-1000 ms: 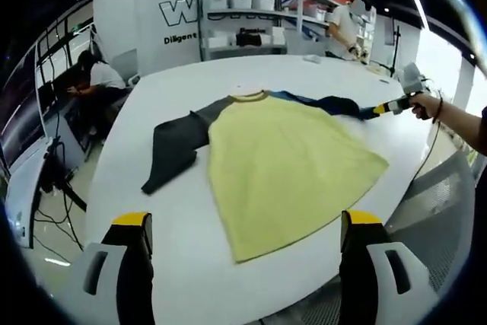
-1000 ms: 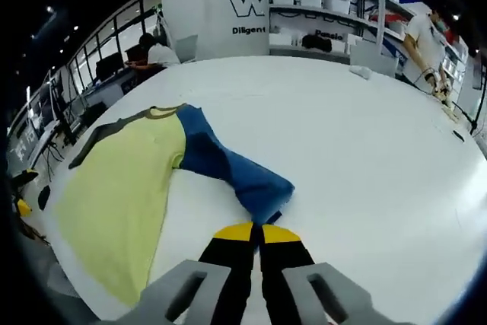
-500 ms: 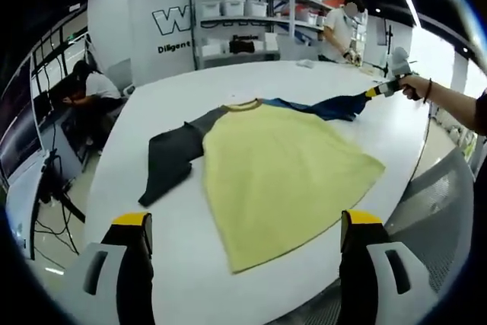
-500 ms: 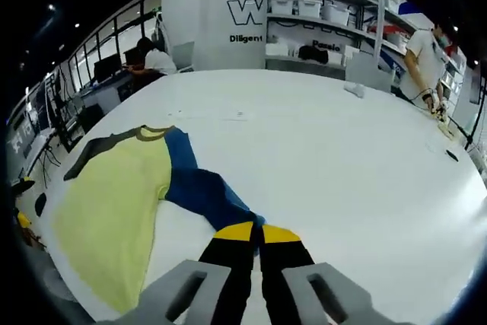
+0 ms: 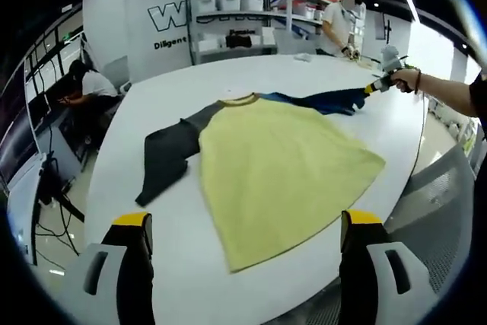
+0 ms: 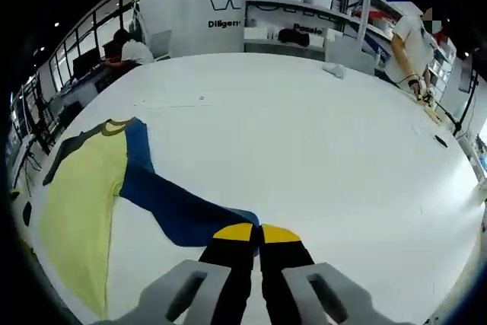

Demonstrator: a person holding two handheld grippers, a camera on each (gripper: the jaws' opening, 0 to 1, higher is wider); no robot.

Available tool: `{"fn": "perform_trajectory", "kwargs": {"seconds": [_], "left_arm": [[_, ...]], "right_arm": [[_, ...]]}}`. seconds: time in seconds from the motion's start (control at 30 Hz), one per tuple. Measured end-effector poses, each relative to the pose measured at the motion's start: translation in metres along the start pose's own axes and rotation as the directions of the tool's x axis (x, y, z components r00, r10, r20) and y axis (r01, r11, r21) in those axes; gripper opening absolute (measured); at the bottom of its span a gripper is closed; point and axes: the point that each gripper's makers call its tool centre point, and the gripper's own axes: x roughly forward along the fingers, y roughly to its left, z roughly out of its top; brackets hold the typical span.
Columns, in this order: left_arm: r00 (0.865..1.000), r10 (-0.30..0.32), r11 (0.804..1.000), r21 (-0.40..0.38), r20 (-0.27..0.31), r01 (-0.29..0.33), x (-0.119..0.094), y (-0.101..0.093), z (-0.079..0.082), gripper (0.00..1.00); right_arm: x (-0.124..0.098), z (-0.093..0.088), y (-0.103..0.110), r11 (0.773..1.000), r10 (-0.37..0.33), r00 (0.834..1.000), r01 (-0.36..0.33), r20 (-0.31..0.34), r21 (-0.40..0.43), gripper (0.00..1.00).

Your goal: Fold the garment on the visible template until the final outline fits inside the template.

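Spread flat across the large white desk (image 5: 251,74): a pale yellow shirt with one dark grey sleeve and one blue sleeve (image 5: 281,165). Left tool (image 5: 247,234) held above the near desk edge, jaws wide apart, gripping nothing. Right tool (image 6: 257,232) at the far right, jaws pressed together on the blue sleeve's cuff, sleeve stretched out.

Matt cloth garment (image 5: 281,165), smooth table (image 6: 319,135)
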Motion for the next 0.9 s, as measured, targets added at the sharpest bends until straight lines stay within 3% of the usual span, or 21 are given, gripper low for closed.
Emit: {"fn": "perform_trajectory", "kwargs": {"seconds": [0.3, 0.43, 0.63, 0.9], "left_arm": [[0.999, 0.018, 1.0, 0.002, -0.028, -0.018, 0.004, 0.003, -0.002, 0.99], [0.999, 0.024, 1.0, -0.005, -0.031, -0.024, 0.005, 0.004, -0.001, 0.99], [0.999, 0.028, 1.0, -0.004, -0.037, -0.028, 0.005, 0.005, -0.003, 0.99], [0.999, 0.028, 0.999, -0.016, -0.037, -0.028, 0.003, 0.007, -0.004, 0.97]], "right_arm": [[0.021, 0.001, -0.018, 1.0, -0.02, 1.0, 0.019, -0.024, -0.015, 0.0], [0.032, 0.0, -0.043, 0.996, -0.093, 0.995, 0.092, -0.035, -0.01, 0.0], [0.041, -0.007, -0.059, 0.991, -0.133, 0.988, 0.129, -0.079, -0.047, 0.0], [0.042, -0.015, -0.059, 0.986, -0.159, 0.982, 0.154, -0.102, -0.058, 0.0]]}}
